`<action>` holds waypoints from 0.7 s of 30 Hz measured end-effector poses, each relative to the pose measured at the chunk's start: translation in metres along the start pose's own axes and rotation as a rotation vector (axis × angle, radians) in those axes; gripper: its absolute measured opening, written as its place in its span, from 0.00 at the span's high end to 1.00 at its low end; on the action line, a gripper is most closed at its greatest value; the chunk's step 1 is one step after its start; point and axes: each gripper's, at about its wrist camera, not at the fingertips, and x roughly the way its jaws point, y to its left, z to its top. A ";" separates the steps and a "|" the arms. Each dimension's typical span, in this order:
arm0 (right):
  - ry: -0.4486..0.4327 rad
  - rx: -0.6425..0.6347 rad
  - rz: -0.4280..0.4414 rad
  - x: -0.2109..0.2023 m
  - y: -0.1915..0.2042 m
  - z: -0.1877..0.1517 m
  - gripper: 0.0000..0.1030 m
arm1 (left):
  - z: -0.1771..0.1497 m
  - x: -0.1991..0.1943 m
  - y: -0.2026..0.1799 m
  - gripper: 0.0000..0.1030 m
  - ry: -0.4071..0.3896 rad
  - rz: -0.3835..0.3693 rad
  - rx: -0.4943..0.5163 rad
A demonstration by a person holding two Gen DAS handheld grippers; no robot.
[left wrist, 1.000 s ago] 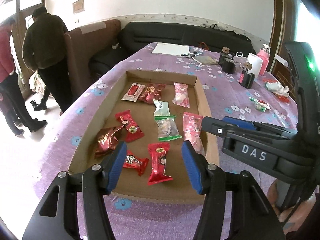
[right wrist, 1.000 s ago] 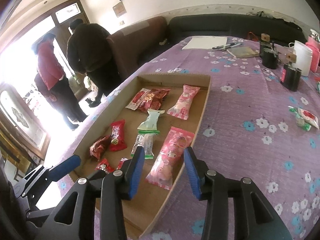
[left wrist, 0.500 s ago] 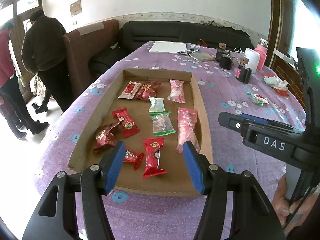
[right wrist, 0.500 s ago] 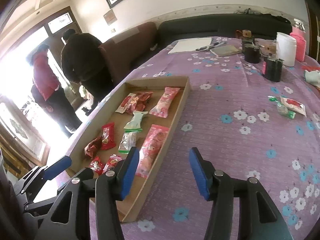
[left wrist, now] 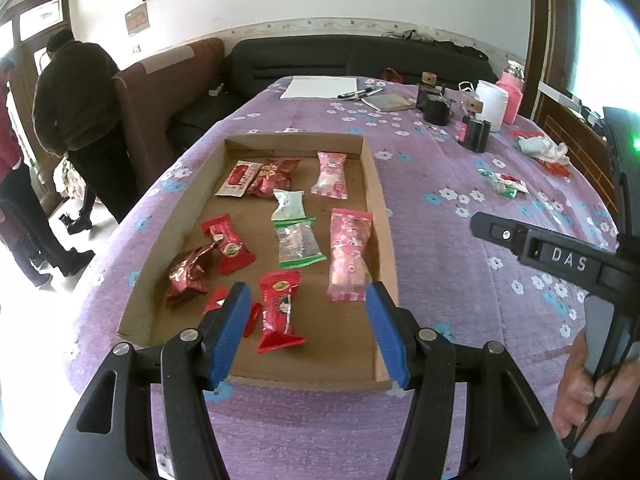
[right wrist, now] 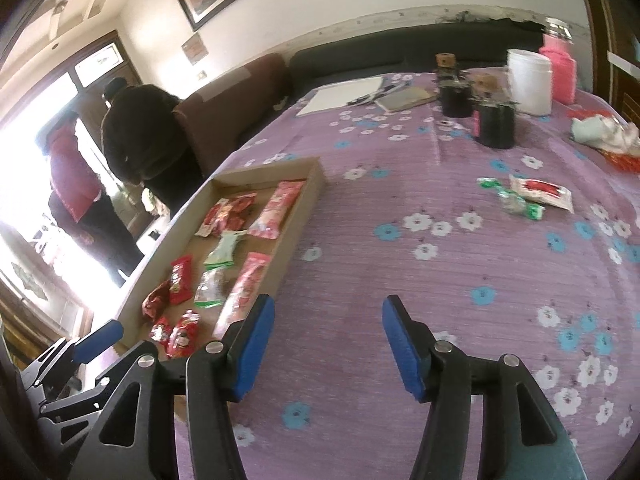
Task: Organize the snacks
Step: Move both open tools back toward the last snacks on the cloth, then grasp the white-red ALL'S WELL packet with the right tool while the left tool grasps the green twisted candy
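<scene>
On the purple flowered tablecloth (right wrist: 400, 280), the shallow cardboard tray (left wrist: 380, 216) holds sorted wrapped snacks. The right gripper (right wrist: 328, 344) is over bare cloth, jaws opening and empty; likely next, the loose red-and-green packets (right wrist: 528, 196) at two o'clock. The left gripper (left wrist: 306, 334) hangs spread, empty.

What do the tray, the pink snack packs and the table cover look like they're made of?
The tray looks like plain brown cardboard, matte, with folded-up walls and raw edges. The pink snack packs look like glossy plastic film: they shine and have crimped ends. The table cover looks like woven purple fabric printed with flowers, matte, with a fine ribbed texture; the exact fibre can't be told.
</scene>
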 end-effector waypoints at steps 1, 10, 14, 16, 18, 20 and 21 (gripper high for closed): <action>-0.002 0.006 -0.006 -0.001 -0.004 0.000 0.43 | 0.001 0.000 -0.002 0.43 0.000 -0.003 0.004; -0.063 0.130 -0.108 -0.026 -0.076 0.017 0.43 | 0.011 -0.004 -0.018 0.43 -0.010 -0.094 0.025; -0.117 0.214 -0.195 -0.040 -0.123 0.034 0.43 | 0.014 -0.004 -0.027 0.43 -0.020 -0.148 0.031; -0.127 0.240 -0.235 -0.039 -0.142 0.044 0.43 | 0.016 -0.002 -0.032 0.43 -0.018 -0.181 0.035; -0.128 0.259 -0.268 -0.032 -0.158 0.056 0.43 | 0.017 0.000 -0.036 0.43 -0.018 -0.199 0.043; -0.125 0.253 -0.295 -0.021 -0.167 0.068 0.43 | 0.019 0.000 -0.039 0.43 -0.023 -0.207 0.056; -0.125 0.242 -0.311 -0.014 -0.169 0.074 0.43 | 0.020 0.000 -0.040 0.43 -0.026 -0.212 0.059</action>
